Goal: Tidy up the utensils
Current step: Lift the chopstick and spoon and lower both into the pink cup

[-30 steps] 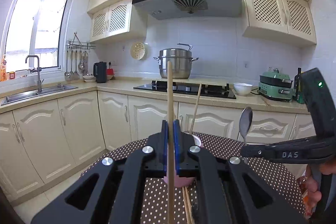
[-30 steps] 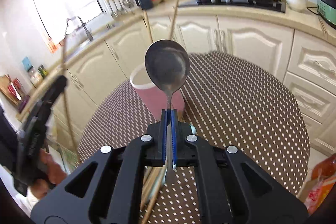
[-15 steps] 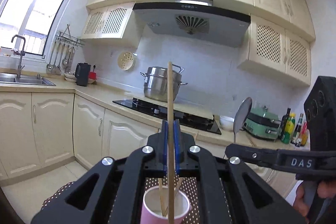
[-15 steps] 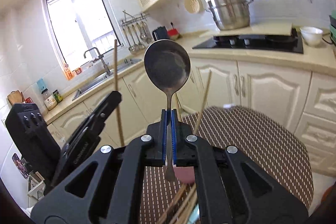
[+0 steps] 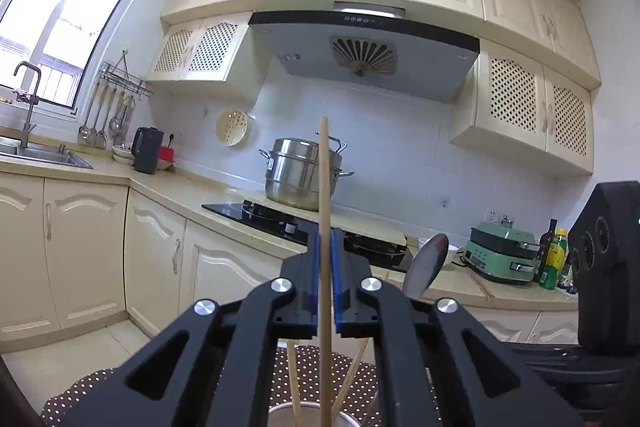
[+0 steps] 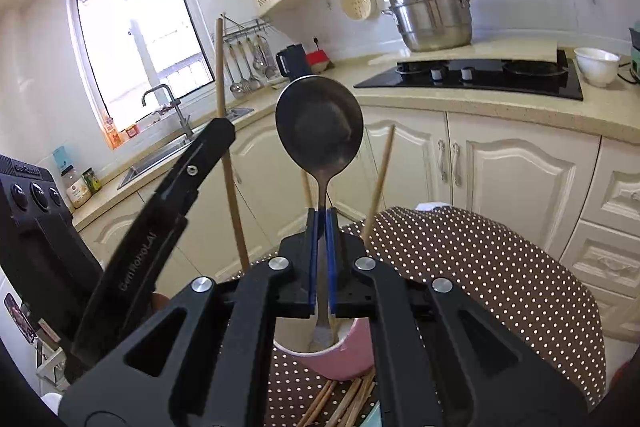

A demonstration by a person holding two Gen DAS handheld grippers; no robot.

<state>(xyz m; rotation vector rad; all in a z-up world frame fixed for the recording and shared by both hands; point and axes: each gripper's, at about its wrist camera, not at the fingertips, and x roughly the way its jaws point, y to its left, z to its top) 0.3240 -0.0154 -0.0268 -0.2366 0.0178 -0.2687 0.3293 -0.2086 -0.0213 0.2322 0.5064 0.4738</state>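
Observation:
My left gripper [image 5: 327, 247] is shut on a wooden chopstick [image 5: 324, 195] held upright, its lower end over the pink cup [image 5: 308, 415] at the bottom edge. Two chopsticks [image 5: 294, 379] stand in that cup. My right gripper [image 6: 320, 223] is shut on a metal spoon [image 6: 319, 131], bowl up, handle end inside the pink cup [image 6: 344, 355]. The left gripper [image 6: 218, 135] with its chopstick [image 6: 224, 131] shows at left in the right wrist view. The spoon [image 5: 426, 265] also shows in the left wrist view.
The cup stands on a round table with a brown dotted cloth [image 6: 480, 267]. Several loose chopsticks [image 6: 344, 403] lie on the cloth in front of the cup. Kitchen cabinets, a hob with a steel pot [image 5: 300, 171] and a sink [image 6: 168, 151] lie behind.
Both grippers have come closer to the cup and tilted up. The spoon's handle has gone down into the cup, and the held chopstick now hangs over the cup's mouth.

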